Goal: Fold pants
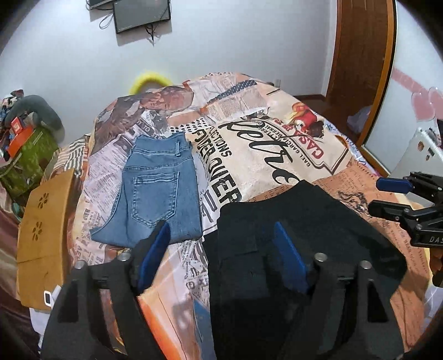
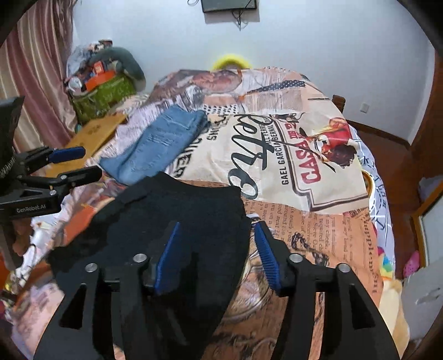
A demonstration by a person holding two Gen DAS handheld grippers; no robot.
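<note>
Black pants [image 1: 313, 229] lie spread on the bed near the front edge; they also show in the right wrist view [image 2: 177, 210]. My left gripper [image 1: 221, 235] is open, hovering over the pants' left edge. My right gripper [image 2: 216, 229] is open above the pants' right edge, one finger over the cloth, the other beyond it. Neither holds anything. The right gripper [image 1: 387, 196] shows at the right of the left wrist view; the left gripper [image 2: 83, 163] shows at the left of the right wrist view. Folded blue jeans [image 1: 157, 199] lie further back, also in the right wrist view [image 2: 163, 146].
The bed carries a newspaper-print cover [image 1: 277, 144]. A brown board [image 1: 44, 229] lies at the bed's left side, a green bag with clutter [image 1: 25, 160] beyond it. A wooden door frame [image 1: 368, 69] stands at the right. A wall screen [image 1: 141, 13] hangs at the back.
</note>
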